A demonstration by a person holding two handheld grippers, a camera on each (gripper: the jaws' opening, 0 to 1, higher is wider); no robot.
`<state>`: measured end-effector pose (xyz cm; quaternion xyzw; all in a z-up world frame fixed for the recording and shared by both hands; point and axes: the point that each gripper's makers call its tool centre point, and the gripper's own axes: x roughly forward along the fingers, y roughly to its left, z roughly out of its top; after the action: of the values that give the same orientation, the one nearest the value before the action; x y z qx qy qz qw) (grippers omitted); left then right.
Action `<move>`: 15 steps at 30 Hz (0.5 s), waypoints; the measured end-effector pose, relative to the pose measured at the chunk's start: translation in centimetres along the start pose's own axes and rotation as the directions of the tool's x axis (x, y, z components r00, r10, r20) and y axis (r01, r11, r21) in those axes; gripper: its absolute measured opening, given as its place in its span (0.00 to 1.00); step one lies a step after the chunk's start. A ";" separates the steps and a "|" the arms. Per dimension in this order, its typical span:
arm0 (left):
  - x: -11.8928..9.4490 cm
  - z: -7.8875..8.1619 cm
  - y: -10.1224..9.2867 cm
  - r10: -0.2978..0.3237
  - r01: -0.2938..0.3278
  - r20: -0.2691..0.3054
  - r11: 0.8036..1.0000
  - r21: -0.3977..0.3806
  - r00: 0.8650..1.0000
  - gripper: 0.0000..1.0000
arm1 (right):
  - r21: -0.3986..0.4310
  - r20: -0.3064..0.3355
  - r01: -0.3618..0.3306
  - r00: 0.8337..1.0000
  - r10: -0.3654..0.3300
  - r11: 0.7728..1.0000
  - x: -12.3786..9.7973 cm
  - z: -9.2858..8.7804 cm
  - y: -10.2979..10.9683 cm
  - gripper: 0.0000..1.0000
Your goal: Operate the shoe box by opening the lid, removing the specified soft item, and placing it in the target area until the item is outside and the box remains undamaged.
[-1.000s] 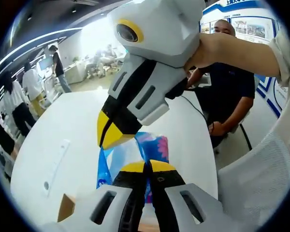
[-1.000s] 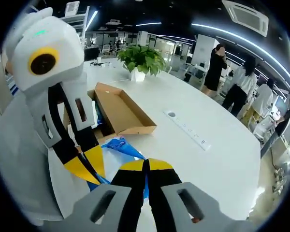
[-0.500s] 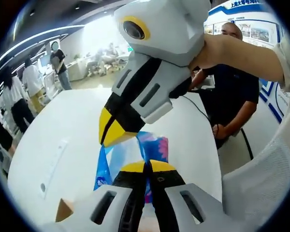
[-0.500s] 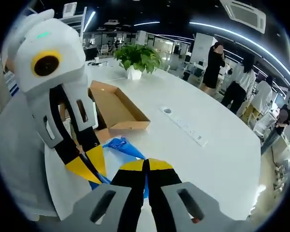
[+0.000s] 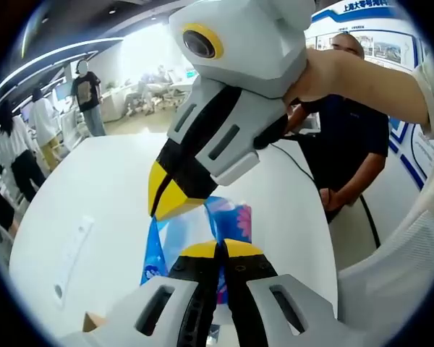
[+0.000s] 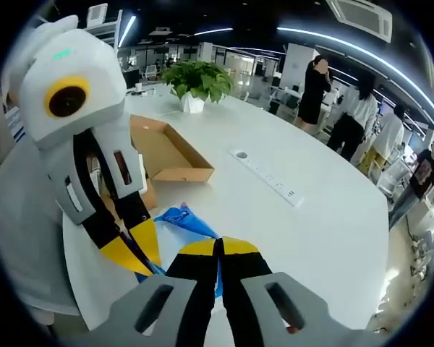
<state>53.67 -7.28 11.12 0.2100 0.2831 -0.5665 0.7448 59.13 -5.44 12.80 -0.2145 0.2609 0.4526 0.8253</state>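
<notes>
A broad white bench (image 6: 325,217) spreads across the right gripper view, carrying the open cardboard shoe box (image 6: 166,150) at centre left, a potted plant (image 6: 194,81) above it and a flat power strip (image 6: 267,186) to the right; people stand at the upper right. None of the box or plant appears in the left gripper view, where a seated person (image 5: 351,137) in dark clothes occupies the right side. My left hand-held gripper (image 5: 218,251) is clenched on the soft blue packet (image 5: 195,228) at lower centre of its view, while my right hand-held gripper (image 5: 168,196) comes in from above, its yellow tips touching the same packet. In the right gripper view, my right hand-held gripper (image 6: 218,249) is also clenched on that packet (image 6: 181,218), outside the box.
</notes>
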 end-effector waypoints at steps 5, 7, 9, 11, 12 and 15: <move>1.1 0.3 0.1 -0.014 0.014 -0.010 1.000 0.013 1.000 0.00 | 0.003 -0.019 0.006 1.000 -0.006 1.000 0.1 -1.0 -0.7 0.00; 1.5 0.4 0.0 -0.022 0.022 -0.011 1.000 0.012 1.000 0.00 | 0.005 -0.027 0.008 1.000 -0.008 1.000 0.1 -1.3 -0.9 0.00; 1.9 0.5 0.0 -0.028 0.029 -0.011 1.000 0.013 1.000 0.00 | 0.011 -0.031 0.010 0.999 -0.010 1.000 0.1 -1.6 -1.2 0.00; 2.5 0.5 -0.2 -0.037 0.037 -0.017 0.999 0.020 0.999 0.00 | 0.012 -0.039 0.008 0.999 -0.008 1.000 0.1 -2.1 -1.3 0.00; 2.6 0.5 -0.3 -0.039 0.039 -0.019 0.999 0.022 0.999 0.00 | 0.012 -0.042 0.006 0.999 -0.006 1.000 0.1 -2.2 -1.5 0.00; 3.3 0.6 -0.5 -0.047 0.047 -0.022 0.999 0.024 0.999 0.00 | 0.024 -0.049 0.011 0.999 -0.009 1.000 0.2 -3.0 -2.3 0.00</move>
<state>53.96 -10.17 9.43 0.2186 0.2888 -0.5850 0.7257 60.50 -8.22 10.66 -0.2169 0.2854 0.4399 0.8234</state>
